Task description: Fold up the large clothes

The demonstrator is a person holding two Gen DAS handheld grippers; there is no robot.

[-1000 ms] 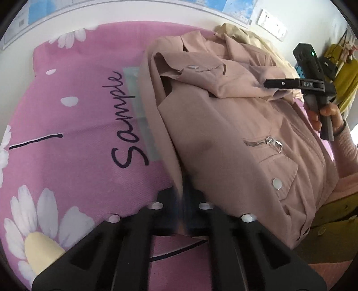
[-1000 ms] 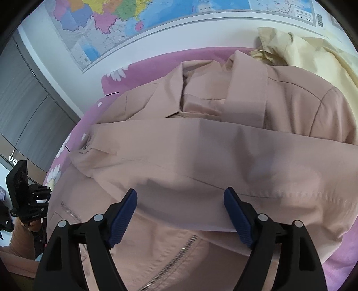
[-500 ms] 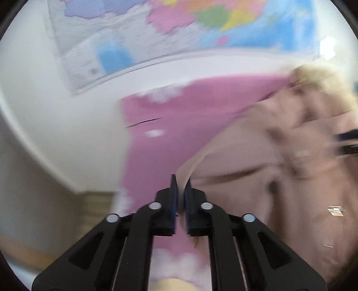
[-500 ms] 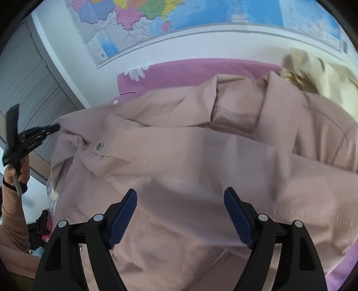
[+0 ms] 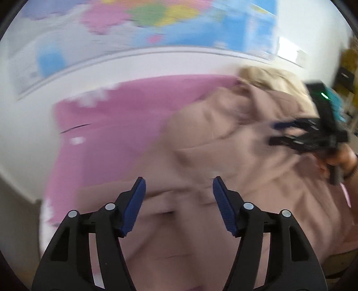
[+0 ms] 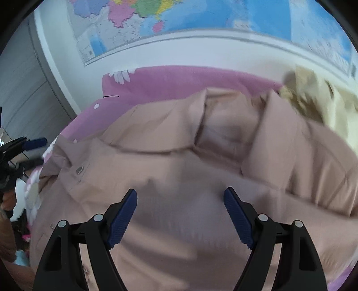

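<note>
A dusty-pink jacket (image 5: 235, 161) lies crumpled on the pink daisy-print sheet (image 5: 116, 116); its collar and a snap button show in the right wrist view (image 6: 179, 161). My left gripper (image 5: 179, 179) hovers above the jacket's near part. Its jaws are opening, and nothing sits between the blue pads. My right gripper (image 6: 180, 190) is open over the jacket's middle, also holding nothing. Each gripper appears in the other's view: the right one (image 5: 274, 133) held by a hand at the right edge, the left one (image 6: 39, 151) at the far left.
A cream garment (image 6: 317, 96) is bunched at the sheet's far right corner, touching the jacket. A wall map (image 6: 201, 20) hangs behind the bed, and grey cabinet doors (image 6: 20, 78) stand to the left. Bare pink sheet (image 6: 174, 78) shows beyond the jacket.
My left gripper, earlier shut on the jacket's edge, has lifted, swung over the jacket and spread its jaws, letting the fabric go. The right gripper drifted slightly and stayed open.
</note>
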